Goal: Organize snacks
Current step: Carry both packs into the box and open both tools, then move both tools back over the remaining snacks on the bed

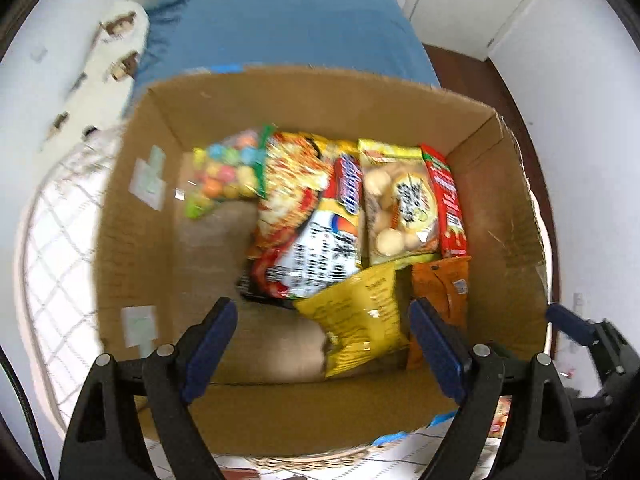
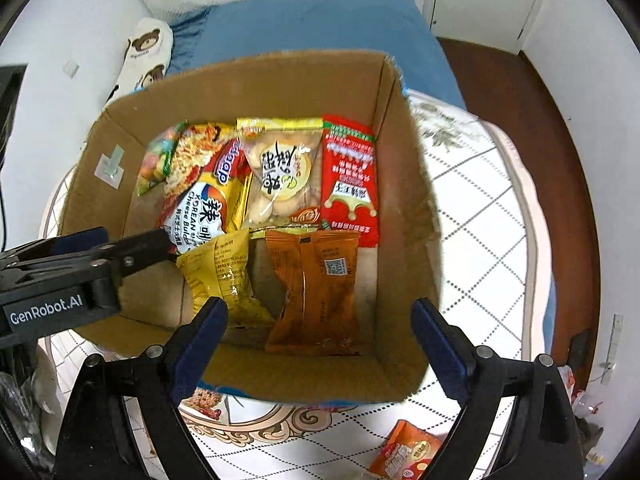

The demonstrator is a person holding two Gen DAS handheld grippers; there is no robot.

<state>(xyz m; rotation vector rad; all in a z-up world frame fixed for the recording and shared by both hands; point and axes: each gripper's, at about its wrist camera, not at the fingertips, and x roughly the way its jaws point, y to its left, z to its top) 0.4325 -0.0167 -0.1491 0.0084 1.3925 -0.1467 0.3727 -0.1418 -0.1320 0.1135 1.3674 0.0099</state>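
While both jaws stand wide and empty, the right gripper (image 2: 318, 320) is nearer the loose orange packet (image 2: 404, 454), lying at five o'clock outside the cardboard box (image 2: 404, 280); the left gripper (image 1: 322, 320) hangs over it.

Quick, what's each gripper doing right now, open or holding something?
Left gripper: open, holding nothing, above the cardboard box.
Right gripper: open, holding nothing, above the same box.

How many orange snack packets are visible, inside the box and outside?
2: one orange packet in the cardboard box beside the yellow packet; another orange pack on the tablecloth outside. Others may be hidden.
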